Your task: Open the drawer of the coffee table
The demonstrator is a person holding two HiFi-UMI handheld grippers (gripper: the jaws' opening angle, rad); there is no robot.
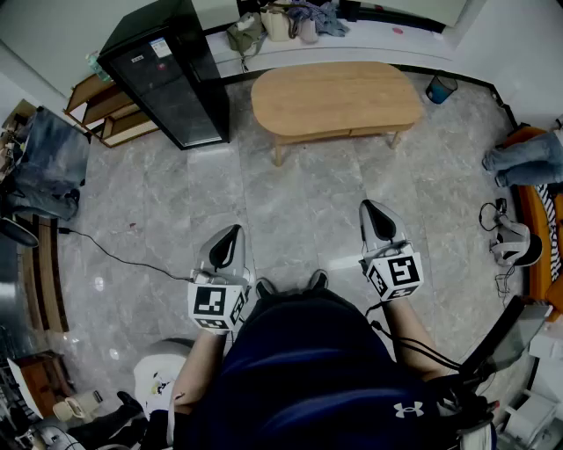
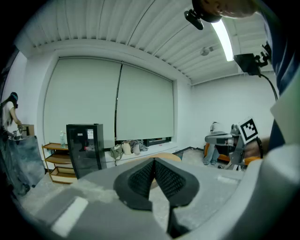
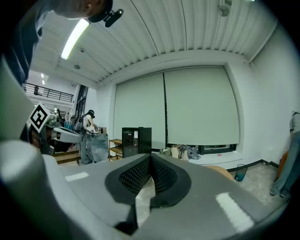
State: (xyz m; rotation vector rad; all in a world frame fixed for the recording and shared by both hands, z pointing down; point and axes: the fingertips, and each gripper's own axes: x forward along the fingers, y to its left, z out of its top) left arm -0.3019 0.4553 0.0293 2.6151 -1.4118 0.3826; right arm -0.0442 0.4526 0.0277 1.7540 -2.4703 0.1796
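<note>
An oval wooden coffee table (image 1: 337, 95) stands on the marble floor well ahead of me, its long side facing me; the drawer front under its near edge (image 1: 369, 132) looks closed. My left gripper (image 1: 230, 237) hangs in front of my left side, shut and empty. My right gripper (image 1: 374, 211) is level with it on the right, also shut with nothing held. Both are about a stride short of the table. In the left gripper view the table top (image 2: 166, 157) peeks just past the closed tips (image 2: 154, 160). The right gripper view shows its tips (image 3: 150, 156) pressed together and a bit of table (image 3: 220, 171) at the right.
A black glass-door fridge (image 1: 167, 70) stands left of the table with a wooden shelf (image 1: 106, 110) beside it. Bags lie on the window ledge (image 1: 281, 22). A blue bin (image 1: 440, 88) sits right of the table. A cable (image 1: 106, 250) runs over the floor at left. A person's legs (image 1: 523, 158) are at right.
</note>
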